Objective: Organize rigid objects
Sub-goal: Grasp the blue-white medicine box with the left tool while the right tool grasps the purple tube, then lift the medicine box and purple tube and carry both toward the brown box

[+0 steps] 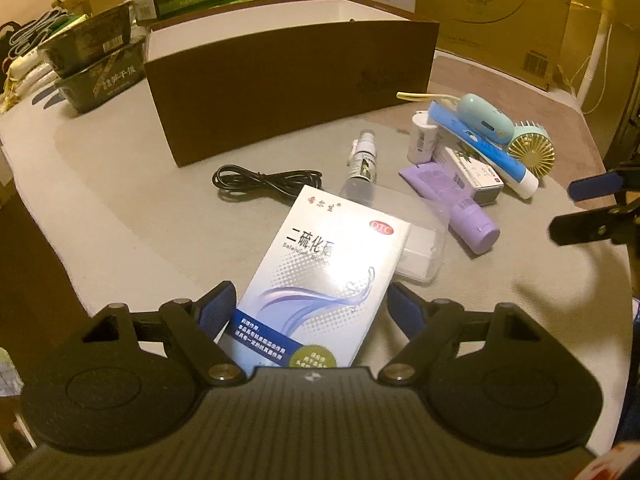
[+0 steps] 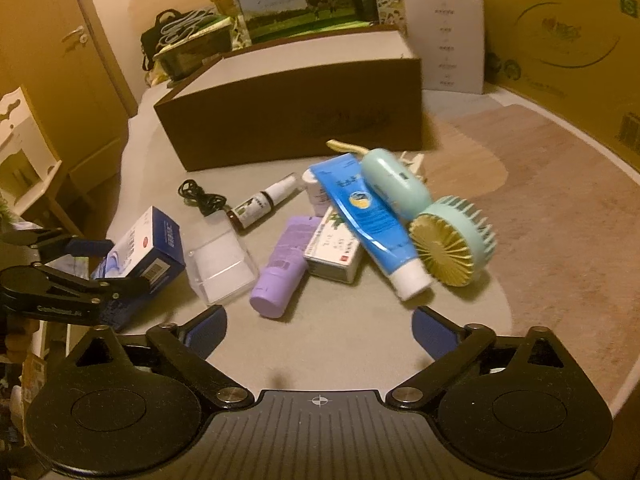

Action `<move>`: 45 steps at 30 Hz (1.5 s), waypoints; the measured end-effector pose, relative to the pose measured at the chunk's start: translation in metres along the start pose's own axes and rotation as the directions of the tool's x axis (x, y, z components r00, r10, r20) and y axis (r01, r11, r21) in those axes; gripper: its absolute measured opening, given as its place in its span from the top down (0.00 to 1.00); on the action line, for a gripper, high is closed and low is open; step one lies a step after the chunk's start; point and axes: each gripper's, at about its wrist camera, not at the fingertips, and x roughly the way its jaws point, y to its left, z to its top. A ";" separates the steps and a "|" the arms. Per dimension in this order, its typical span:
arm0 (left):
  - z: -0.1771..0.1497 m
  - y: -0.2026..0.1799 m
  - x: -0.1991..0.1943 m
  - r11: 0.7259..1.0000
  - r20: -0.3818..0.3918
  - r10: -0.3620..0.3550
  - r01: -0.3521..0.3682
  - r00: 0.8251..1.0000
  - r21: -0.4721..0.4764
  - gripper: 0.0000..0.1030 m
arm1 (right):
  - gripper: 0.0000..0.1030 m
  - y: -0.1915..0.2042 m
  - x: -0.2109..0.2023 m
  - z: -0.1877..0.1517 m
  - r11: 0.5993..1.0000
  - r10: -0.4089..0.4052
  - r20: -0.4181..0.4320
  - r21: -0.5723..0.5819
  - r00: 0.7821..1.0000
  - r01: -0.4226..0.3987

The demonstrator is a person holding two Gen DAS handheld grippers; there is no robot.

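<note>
- Room: stacked cardboard cartons (image 2: pixel 568 40) at the back, a door (image 2: pixel 52 52) on the left in the right wrist view.
- Table (image 1: pixel 120 208): pale grey, with a large open brown box (image 1: pixel 288 92) at the rear.
- White medicine box (image 1: pixel 320 276): lying near the front edge between the left gripper (image 1: pixel 310 308) pads, long axis pointing away toward the brown box. The pads stand wide and flank it; contact is unclear.
- Right gripper (image 2: pixel 320 330): wide apart, empty, above bare table short of the purple tube (image 2: pixel 284 268).
- Fan (image 2: pixel 436 220), blue tube (image 2: pixel 368 220), spray bottle (image 2: pixel 260 204) and cable (image 2: pixel 200 196): clustered before the box.
</note>
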 end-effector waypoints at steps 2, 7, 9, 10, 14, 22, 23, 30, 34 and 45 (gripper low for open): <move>0.000 -0.001 -0.001 1.000 0.009 -0.003 0.003 1.000 0.000 0.25 | 0.11 0.004 0.006 0.000 1.000 0.005 -0.004 -0.006 1.000 -0.005; 0.000 -0.005 -0.003 0.998 0.018 0.029 -0.028 0.999 -0.055 0.31 | 0.16 0.011 0.017 0.001 1.000 0.006 -0.008 -0.011 1.000 -0.006; 0.002 -0.006 -0.004 0.991 0.005 0.063 -0.062 0.998 -0.120 0.33 | 0.21 0.013 0.022 0.002 1.000 0.004 -0.011 -0.011 1.000 -0.004; 0.003 -0.007 -0.005 0.984 0.002 0.088 -0.086 0.996 -0.158 0.33 | 0.22 0.014 0.024 0.003 1.000 0.005 -0.010 -0.011 1.000 -0.005; 0.005 -0.011 -0.009 0.946 -0.040 0.146 -0.152 0.988 -0.286 0.33 | 0.34 0.019 0.034 0.004 1.000 0.001 -0.009 -0.027 1.000 -0.001; 0.008 -0.013 -0.011 0.874 -0.096 0.198 -0.220 0.975 -0.433 0.33 | 0.50 0.028 0.063 0.012 1.000 -0.013 -0.014 -0.022 1.000 0.013; 0.008 -0.013 -0.011 0.870 -0.098 0.196 -0.219 0.976 -0.441 0.33 | 0.54 0.029 0.066 0.013 1.000 -0.012 -0.013 -0.025 1.000 0.012; -0.001 -0.020 -0.015 0.864 -0.131 0.207 -0.244 0.969 -0.440 0.33 | 0.72 0.027 0.062 0.002 0.994 0.009 -0.022 -0.105 1.000 -0.011; -0.009 -0.027 -0.015 0.874 -0.153 0.206 -0.252 0.966 -0.415 0.33 | 0.72 0.014 0.043 -0.012 0.994 0.043 -0.064 -0.095 0.997 -0.049; -0.013 -0.031 0.008 0.903 -0.199 0.195 -0.255 0.960 -0.346 0.36 | 0.52 0.012 0.043 -0.013 0.997 0.027 -0.081 -0.068 0.996 -0.032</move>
